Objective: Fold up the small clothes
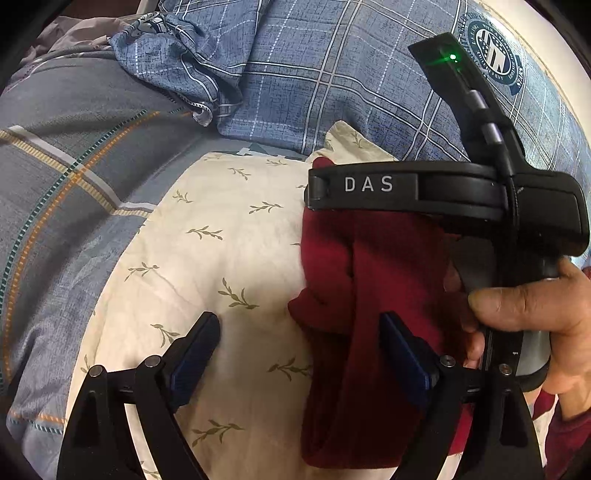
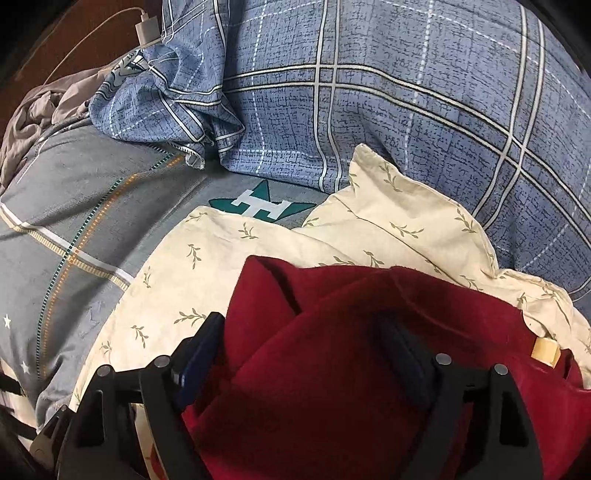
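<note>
both the left gripper and right gripper stand spread apart over the dark red garment on the leaf-print pillowcase.

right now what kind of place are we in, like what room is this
Most likely a bedroom, working on a bed: a cream leaf-print pillow lies under the dark red garment, a blue plaid duvet is bunched behind it, and a white charger plug lies at the edge.

Black hand-held gripper with blue pads, lettered "DAS".
</note>
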A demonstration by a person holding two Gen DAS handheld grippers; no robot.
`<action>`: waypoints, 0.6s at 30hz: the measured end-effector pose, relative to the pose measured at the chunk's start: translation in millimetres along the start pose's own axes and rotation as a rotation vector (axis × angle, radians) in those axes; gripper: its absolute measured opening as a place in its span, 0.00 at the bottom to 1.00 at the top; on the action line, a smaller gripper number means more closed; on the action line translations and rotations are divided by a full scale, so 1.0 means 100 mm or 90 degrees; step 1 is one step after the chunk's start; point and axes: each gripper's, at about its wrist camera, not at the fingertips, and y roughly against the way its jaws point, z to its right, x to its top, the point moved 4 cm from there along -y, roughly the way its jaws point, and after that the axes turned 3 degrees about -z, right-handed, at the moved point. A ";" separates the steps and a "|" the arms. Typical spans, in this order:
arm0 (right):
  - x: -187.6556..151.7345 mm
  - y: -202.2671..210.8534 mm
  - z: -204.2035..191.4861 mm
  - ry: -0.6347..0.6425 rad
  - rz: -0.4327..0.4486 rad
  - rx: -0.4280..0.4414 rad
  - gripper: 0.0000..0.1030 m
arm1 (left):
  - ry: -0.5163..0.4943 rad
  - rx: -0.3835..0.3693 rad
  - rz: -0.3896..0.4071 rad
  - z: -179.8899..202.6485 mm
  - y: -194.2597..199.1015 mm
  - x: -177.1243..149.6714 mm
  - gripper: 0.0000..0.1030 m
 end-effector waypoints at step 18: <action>-0.14 0.52 0.26 -0.097 0.069 0.150 0.19 | 0.024 -0.050 0.030 -0.03 0.00 0.08 0.85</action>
